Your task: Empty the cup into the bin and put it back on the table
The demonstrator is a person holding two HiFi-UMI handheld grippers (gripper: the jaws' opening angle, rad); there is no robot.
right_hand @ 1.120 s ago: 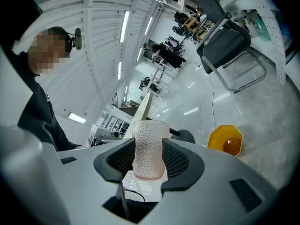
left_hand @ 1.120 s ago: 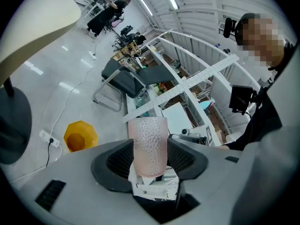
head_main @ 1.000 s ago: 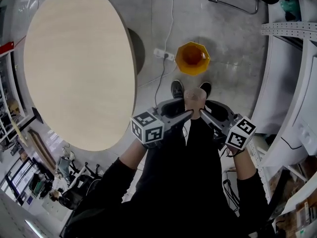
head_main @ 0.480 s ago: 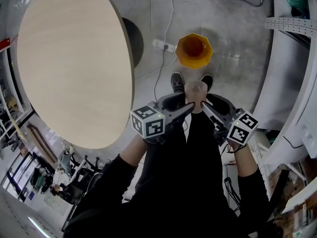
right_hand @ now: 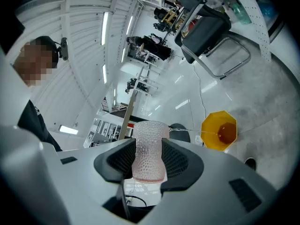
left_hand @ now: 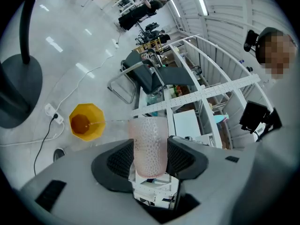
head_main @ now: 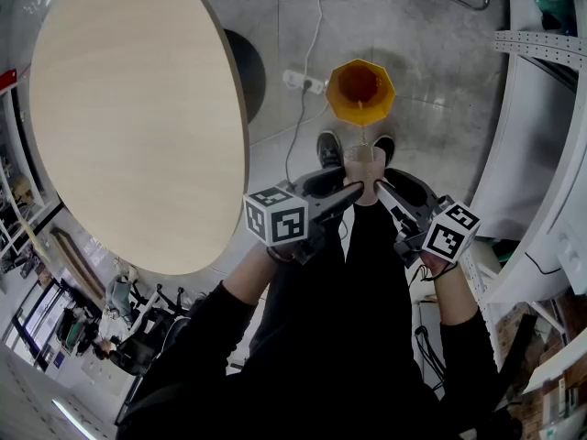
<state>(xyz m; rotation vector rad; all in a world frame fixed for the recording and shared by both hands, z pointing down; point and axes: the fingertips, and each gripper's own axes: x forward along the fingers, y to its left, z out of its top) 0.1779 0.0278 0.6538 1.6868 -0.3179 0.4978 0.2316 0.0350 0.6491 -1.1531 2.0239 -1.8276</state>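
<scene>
The emptying step is under way: the cup (head_main: 365, 161), a dimpled translucent tumbler, is clamped from both sides, with the left gripper (left_hand: 149, 159) closed on it and the right gripper (right_hand: 149, 159) closed on its opposite flanks. The cup is held in the air in front of the person, well above the floor, tipped towards the yellow bin (head_main: 360, 92). A thin stream (left_hand: 115, 121) runs from the cup's rim into the bin, where a pool of brownish liquid (right_hand: 227, 133) lies at the bottom. How much is left in the cup cannot be made out. Once the stream stops, the next move probably calls for righting the cup and carrying it left to the round counter (head_main: 138, 108), which stands well apart from the bin.
</scene>
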